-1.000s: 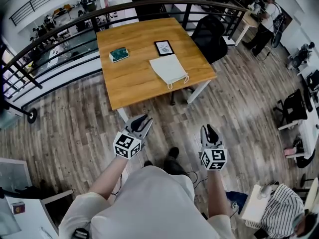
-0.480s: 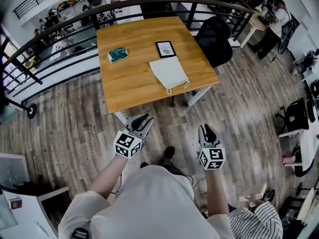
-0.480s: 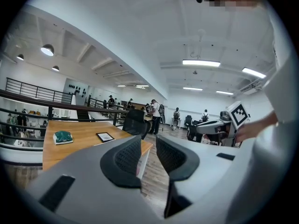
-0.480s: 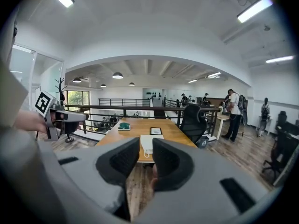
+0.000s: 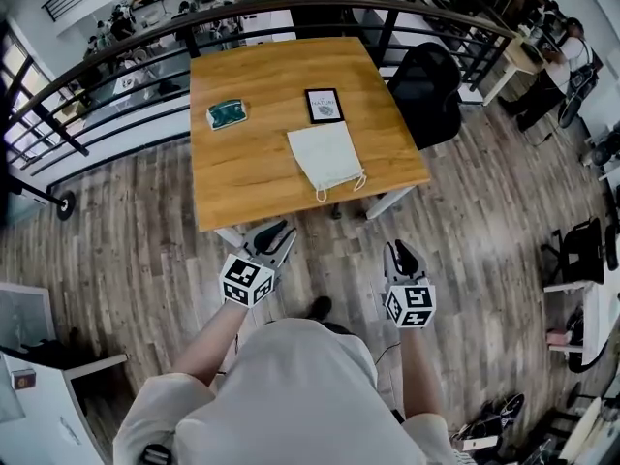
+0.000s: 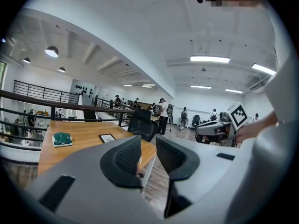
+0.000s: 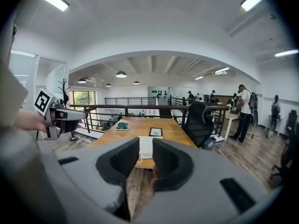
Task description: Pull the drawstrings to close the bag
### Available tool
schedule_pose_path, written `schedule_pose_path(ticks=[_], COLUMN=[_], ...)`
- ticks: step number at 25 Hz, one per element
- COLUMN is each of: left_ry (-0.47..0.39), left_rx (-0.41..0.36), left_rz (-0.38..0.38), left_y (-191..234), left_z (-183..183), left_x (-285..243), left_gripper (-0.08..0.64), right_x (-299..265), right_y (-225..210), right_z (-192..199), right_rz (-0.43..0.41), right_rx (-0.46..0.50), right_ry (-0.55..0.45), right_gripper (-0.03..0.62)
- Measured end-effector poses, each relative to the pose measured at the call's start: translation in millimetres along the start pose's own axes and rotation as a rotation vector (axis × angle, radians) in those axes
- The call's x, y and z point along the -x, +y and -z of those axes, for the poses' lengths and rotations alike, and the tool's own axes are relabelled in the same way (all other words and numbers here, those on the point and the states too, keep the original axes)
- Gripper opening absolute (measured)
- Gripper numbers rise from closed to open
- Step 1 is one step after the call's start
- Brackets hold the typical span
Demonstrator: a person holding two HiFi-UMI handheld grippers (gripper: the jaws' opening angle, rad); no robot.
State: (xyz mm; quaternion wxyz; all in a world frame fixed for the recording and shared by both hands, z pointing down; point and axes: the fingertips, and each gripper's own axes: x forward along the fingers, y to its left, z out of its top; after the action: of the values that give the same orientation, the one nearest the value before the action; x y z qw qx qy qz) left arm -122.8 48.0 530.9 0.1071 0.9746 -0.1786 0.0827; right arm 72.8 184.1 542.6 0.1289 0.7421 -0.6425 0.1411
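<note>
Jaws stand apart on both tools we hold: our left gripper (image 5: 274, 235) and right gripper (image 5: 402, 255) carry nothing and hang over the floor (image 5: 145, 221), short of the table's (image 5: 242, 177) near edge. We see the white bag (image 5: 326, 156) lying flat by that edge toward the right corner (drawstrings (image 5: 341, 188) looped toward us), a framed card (image 5: 324, 105) just behind it, and a green packet (image 5: 227, 113) nearer the left edge.
</note>
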Motion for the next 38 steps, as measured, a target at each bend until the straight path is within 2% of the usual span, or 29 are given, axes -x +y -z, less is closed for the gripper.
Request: schedule_pose_path(ticks=[8,16,22,28,38], left_ry=[0.014,0.029,0.047,0.065,0.118], left_rx=[-0.004,-0.009,-0.005,0.001,0.044], left_rz=[-0.059,-0.098,-0.104,-0.089,-0.038], left_y=[-7,-14,-1,31,111], left_z=[-5,-9,-7,-7,-11], left_x=[-46,-70,-84,-107,-171], left_gripper=[0.092,0.094,0.093,0.093,0.092], right_x=[-25,-39,-61,-92,-184], right_y=[-49,-70,-78,-86,-97], right_z=[0,-3,-4,-5,-20], right_rz=[-0.059,-0.113,-0.123,-0.104,-0.079], right_rx=[-0.004,0.002,-0.008,-0.015,-0.041], right_ry=[-0.001,0.001,0.016,0.049,0.136], right_gripper=[0.071,0.071,0.071,0.071,0.071])
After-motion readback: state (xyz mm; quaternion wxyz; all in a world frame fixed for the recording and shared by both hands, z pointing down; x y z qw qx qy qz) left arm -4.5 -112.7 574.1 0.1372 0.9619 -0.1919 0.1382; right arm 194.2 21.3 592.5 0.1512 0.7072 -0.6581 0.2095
